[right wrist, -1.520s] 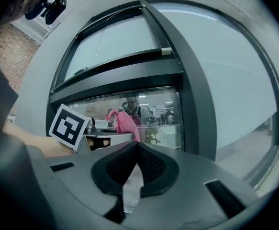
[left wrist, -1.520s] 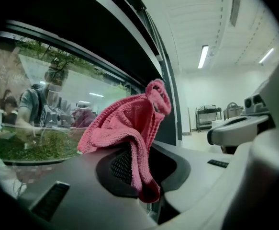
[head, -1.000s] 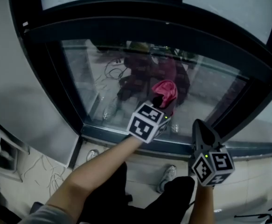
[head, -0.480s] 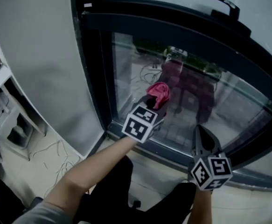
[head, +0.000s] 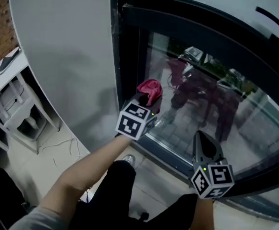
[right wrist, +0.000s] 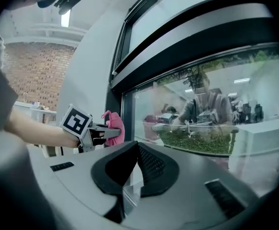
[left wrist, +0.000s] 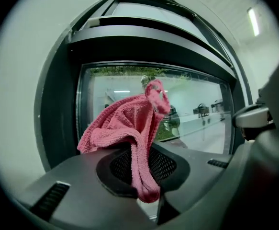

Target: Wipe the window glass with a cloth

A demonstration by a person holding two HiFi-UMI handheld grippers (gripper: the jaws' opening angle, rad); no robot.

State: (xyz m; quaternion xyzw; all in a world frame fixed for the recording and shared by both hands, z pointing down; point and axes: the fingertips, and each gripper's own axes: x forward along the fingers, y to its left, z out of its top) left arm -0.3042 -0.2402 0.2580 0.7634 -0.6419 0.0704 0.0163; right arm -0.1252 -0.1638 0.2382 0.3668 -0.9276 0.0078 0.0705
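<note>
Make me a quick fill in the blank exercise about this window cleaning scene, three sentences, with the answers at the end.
1. The left gripper is shut on a ____ cloth.
2. The right gripper has its jaws together and holds ____.
3. In the head view, the cloth is held at the window glass, near its ____ edge.

Missing words: pink; nothing; left.

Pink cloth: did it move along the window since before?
Yes. The pink cloth slid left across the glass and is now near the dark left window frame.
</note>
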